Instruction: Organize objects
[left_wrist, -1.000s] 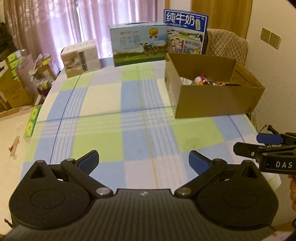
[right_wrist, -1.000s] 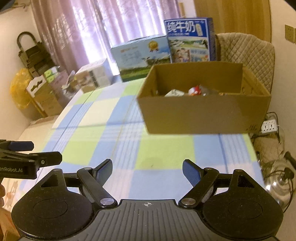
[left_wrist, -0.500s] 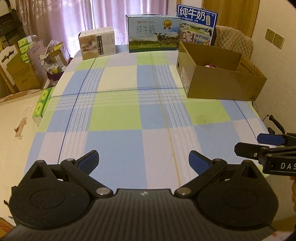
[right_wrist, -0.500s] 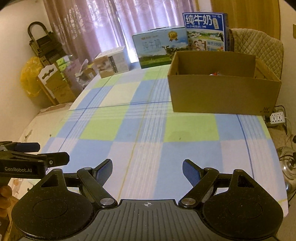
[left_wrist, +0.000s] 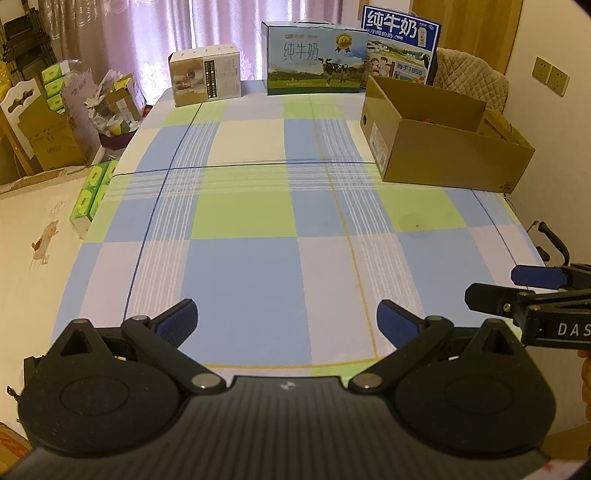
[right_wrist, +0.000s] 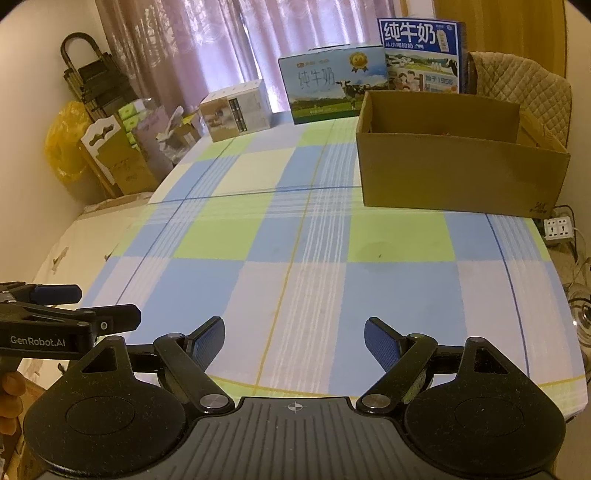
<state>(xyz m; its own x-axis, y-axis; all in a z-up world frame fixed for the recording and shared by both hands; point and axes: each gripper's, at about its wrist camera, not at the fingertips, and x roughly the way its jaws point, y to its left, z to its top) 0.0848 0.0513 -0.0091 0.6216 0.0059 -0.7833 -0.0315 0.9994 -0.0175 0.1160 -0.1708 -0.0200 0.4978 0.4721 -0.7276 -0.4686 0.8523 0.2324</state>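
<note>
An open brown cardboard box (left_wrist: 447, 155) (right_wrist: 458, 173) stands at the far right of the checked tablecloth (left_wrist: 258, 229) (right_wrist: 295, 266); its contents are hidden behind its walls. My left gripper (left_wrist: 286, 321) hangs open over the near edge of the table with nothing between its blue pads. My right gripper (right_wrist: 293, 338) is also open and empty, beside the left one; it shows at the right edge of the left wrist view (left_wrist: 532, 291), and the left one shows at the left edge of the right wrist view (right_wrist: 74, 306).
Two blue milk cartons (left_wrist: 314, 61) (left_wrist: 400, 44) and a small beige box (left_wrist: 205, 74) stand along the table's far edge. A padded chair (left_wrist: 469, 81) is behind the brown box. Boxes and green packs (left_wrist: 90, 192) crowd the floor at left.
Both grippers have pulled back from the brown box toward the table's near edge, so the box looks smaller and its contents have dropped out of sight. Both stayed open.
</note>
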